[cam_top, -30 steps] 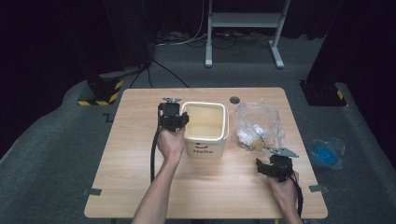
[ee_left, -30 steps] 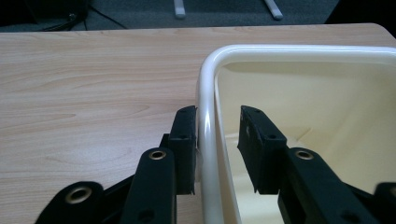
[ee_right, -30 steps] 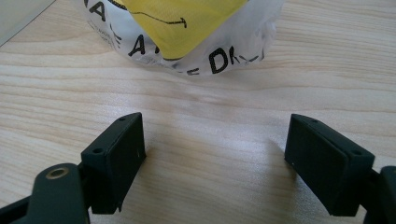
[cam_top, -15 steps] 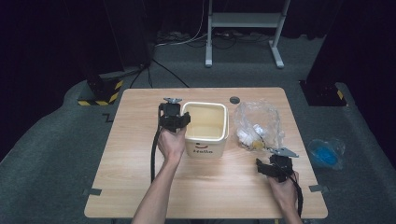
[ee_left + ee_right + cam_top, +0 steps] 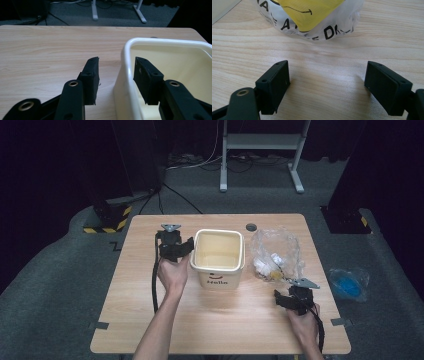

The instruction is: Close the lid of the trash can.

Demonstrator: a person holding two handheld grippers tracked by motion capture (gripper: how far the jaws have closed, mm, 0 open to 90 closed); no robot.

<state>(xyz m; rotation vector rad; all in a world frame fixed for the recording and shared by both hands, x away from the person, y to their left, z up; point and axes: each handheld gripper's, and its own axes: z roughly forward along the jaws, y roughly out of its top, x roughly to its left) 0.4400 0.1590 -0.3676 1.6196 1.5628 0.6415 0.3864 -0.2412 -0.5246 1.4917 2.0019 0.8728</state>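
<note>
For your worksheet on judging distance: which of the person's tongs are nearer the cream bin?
Left. The left tongs straddle the cream bin's wall, their jaws having just been opening. The right tongs sit apart, by the plastic bag.

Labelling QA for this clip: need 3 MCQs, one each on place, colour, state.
1. The clear plastic bag lies where, seen from the high view?
A left of the tub
B right of the tub
C inside the tub
2. The square tub is
A cream
B red
C black
3. The left tool is
A shut in the air
B open, astride the tub wall
C gripping the bag

B: the bag lies right of the tub.
A: pale cream walls.
B: one jaw is outside and one inside the rim, pads apart; the jaws have just been opening.
</note>
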